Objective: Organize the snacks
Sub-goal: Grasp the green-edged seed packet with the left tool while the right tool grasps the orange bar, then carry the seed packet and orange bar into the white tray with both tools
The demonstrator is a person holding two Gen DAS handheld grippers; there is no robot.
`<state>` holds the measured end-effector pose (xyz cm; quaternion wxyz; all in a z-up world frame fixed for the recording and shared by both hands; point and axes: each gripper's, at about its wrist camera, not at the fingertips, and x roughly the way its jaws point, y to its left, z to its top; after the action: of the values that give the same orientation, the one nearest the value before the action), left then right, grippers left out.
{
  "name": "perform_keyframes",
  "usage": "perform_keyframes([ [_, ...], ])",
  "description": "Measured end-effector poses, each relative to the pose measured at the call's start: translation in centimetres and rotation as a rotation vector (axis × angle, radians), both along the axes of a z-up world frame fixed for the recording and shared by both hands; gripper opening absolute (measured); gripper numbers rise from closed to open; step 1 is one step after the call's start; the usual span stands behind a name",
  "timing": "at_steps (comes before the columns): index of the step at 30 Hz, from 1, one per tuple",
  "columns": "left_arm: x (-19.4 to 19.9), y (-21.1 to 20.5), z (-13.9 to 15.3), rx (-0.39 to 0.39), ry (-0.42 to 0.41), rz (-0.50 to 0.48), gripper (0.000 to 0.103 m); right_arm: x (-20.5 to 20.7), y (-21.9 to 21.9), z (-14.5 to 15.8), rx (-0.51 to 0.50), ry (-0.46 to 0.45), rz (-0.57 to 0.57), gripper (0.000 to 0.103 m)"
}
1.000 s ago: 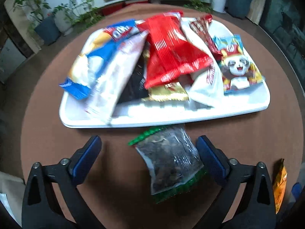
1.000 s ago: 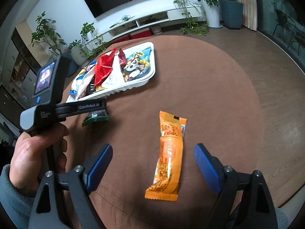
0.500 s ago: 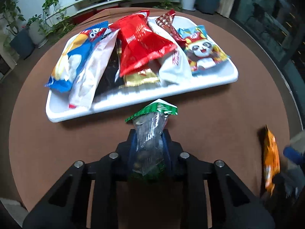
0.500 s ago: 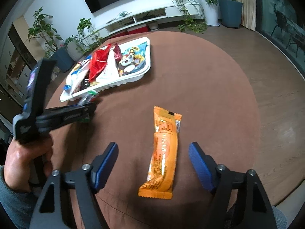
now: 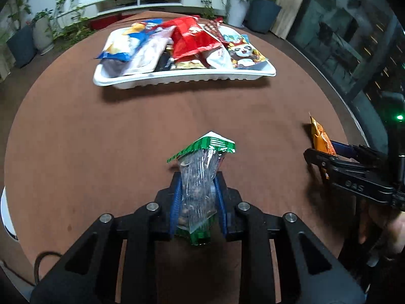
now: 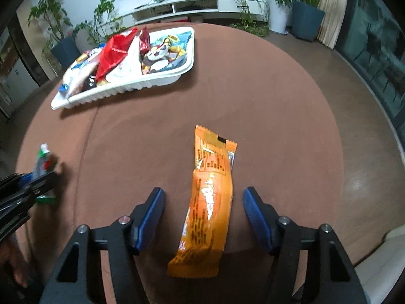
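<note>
Two snacks are not yet in the white tray: the clear green-edged packet, clamped in the left gripper above the table, and the orange bar lying flat between the right gripper's closing jaws. The tray already holds a heap of packets.

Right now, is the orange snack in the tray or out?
Out. The orange snack lies flat on the table, apart from the tray, between the right gripper's closing jaws.
</note>
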<state>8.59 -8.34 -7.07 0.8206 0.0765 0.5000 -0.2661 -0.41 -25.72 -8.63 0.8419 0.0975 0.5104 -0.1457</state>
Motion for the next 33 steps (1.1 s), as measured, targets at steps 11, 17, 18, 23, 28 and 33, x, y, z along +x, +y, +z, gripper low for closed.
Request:
perform_keyframes([
  [11, -3.8, 3.4, 1.0, 0.007, -0.076, 0.052, 0.023, 1.6, 2.0, 0.8, 0.093, -0.017, 0.087, 0.023],
  [17, -3.2, 4.4, 1.8, -0.008, -0.095, 0.086, 0.023, 1.9, 3.5, 4.0, 0.232, -0.145, 0.141, 0.020],
  [18, -3.0, 4.5, 2.0, -0.010, -0.097, 0.090, 0.023, 2.3, 3.9, 4.4, 0.249, -0.159, 0.151, 0.020],
  [23, -1.6, 5.0, 3.5, -0.025, -0.120, 0.114, 0.023, 4.5, 4.7, 6.7, 0.352, -0.227, 0.196, 0.019],
  [28, 0.8, 5.4, 5.2, -0.038, -0.148, 0.135, 0.023, 6.7, 4.0, 8.7, 0.350, -0.279, 0.180, 0.019],
  [33, 4.9, 5.5, 6.6, -0.064, -0.137, 0.149, 0.023, 9.8, 1.3, 9.5, 0.320, -0.299, 0.127, 0.019],
])
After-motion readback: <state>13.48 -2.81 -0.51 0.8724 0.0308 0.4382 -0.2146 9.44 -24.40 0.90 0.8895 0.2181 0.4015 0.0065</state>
